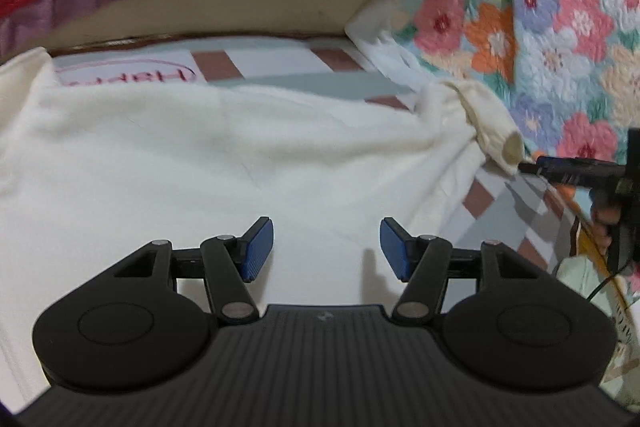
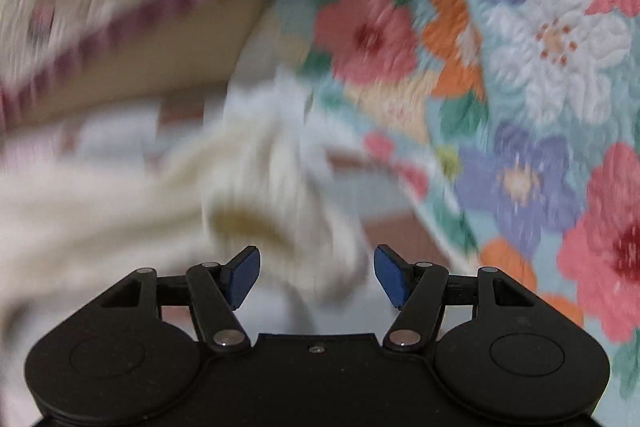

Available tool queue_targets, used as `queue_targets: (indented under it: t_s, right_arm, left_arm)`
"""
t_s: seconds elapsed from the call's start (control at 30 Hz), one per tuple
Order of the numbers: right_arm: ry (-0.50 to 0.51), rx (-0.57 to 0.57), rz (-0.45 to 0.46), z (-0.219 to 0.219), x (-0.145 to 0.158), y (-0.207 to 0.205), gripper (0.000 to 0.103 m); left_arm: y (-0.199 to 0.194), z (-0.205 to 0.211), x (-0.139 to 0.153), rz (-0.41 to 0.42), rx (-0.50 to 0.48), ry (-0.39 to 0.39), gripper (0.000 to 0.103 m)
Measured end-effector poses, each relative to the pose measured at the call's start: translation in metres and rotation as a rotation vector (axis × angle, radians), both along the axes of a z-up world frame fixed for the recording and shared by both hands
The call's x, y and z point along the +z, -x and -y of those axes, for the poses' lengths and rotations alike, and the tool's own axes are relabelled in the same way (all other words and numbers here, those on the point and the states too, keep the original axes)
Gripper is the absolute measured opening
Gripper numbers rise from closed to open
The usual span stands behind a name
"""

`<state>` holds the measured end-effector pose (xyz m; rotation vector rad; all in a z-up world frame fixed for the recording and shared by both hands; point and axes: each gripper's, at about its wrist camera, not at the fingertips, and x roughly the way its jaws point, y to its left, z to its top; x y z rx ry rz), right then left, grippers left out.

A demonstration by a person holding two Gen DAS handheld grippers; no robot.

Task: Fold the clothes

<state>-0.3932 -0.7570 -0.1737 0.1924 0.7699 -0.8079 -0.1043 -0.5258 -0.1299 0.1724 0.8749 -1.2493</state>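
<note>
Working on a cream garment [image 1: 168,163] that lies spread across a striped mat [image 1: 280,63], we judge the sleeve to be the step in hand — its ribbed cuff [image 1: 490,129] sits bunched at the garment's right edge, close by the flowered quilt [image 1: 560,27]. Whether that sleeve is about to be taken up or has just been let go, one moment does not settle; the scene fits both.

Our left gripper [image 1: 326,247] hovers over the body of the garment with its blue pads wide apart and nothing between them. Our right gripper [image 2: 316,277] also stands wide open; in its own blurred view the cuff [image 2: 280,211] lies just ahead of the fingertips, though we cannot tell whether it touches them. Any grip there calls for a pinch on the thick ribbing, not the loose cloth beside it
</note>
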Motion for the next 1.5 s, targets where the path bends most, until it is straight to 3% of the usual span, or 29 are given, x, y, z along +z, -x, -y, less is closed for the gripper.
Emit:
queue_targets:
  t_s: [0.07,0.17,0.33,0.5,0.6,0.63,0.67,0.73,0.8,1.1,1.17,1.27,1.4,1.5]
  right_arm:
    - [0.065,-0.002,-0.079,-0.004,-0.016,-0.004,0.068]
    - [0.146,-0.05,-0.067,0.001,-0.022,-0.012,0.072]
    - [0.111,-0.081,-0.018,0.035,-0.015,-0.032,0.072]
    - [-0.002,-0.106,0.149,0.051,-0.001,-0.034,0.071]
    - [-0.098,-0.152,0.231,0.064,0.004,-0.032,0.054]
    - [-0.118,-0.18,0.223,0.068,0.005,-0.033,0.042]
    - [-0.137,-0.207,0.214,0.073,0.006,-0.034,0.021]
    - [-0.128,-0.263,0.224,0.08,0.019,-0.031,0.014]
    - [-0.076,-0.307,0.236,0.085,0.036,-0.026,0.014]
    - [-0.046,-0.427,0.014,0.116,0.043,-0.024,0.016]
    - [-0.039,-0.453,-0.035,0.123,0.044,-0.023,0.038]
    - [-0.029,-0.492,-0.11,0.133,0.047,-0.023,0.051]
    - [-0.024,-0.596,-0.067,0.135,0.048,-0.001,0.055]
    - [-0.037,-0.659,0.11,0.124,0.062,0.025,0.056]
  left_arm:
    - [0.006,0.002,-0.004,0.011,-0.003,-0.016,0.058]
    - [0.008,0.0,-0.007,0.025,-0.001,-0.026,0.058]
    - [0.001,-0.008,-0.013,0.012,0.022,-0.033,0.058]
    - [-0.003,-0.009,-0.013,0.011,0.033,-0.031,0.058]
    - [-0.003,-0.008,-0.013,0.019,0.03,-0.032,0.058]
    - [-0.003,-0.007,-0.012,0.022,0.029,-0.032,0.058]
    - [-0.003,-0.007,-0.012,0.024,0.028,-0.032,0.058]
    - [-0.003,-0.006,-0.011,0.03,0.026,-0.032,0.058]
    - [-0.003,-0.005,-0.011,0.035,0.024,-0.032,0.058]
    - [-0.008,-0.014,-0.006,0.024,0.034,-0.035,0.059]
    - [-0.01,-0.018,-0.004,0.018,0.038,-0.036,0.059]
    - [-0.012,-0.024,-0.002,0.008,0.045,-0.037,0.059]
    - [-0.016,-0.031,0.001,-0.006,0.054,-0.039,0.06]
    - [-0.018,-0.036,0.003,-0.016,0.061,-0.04,0.06]
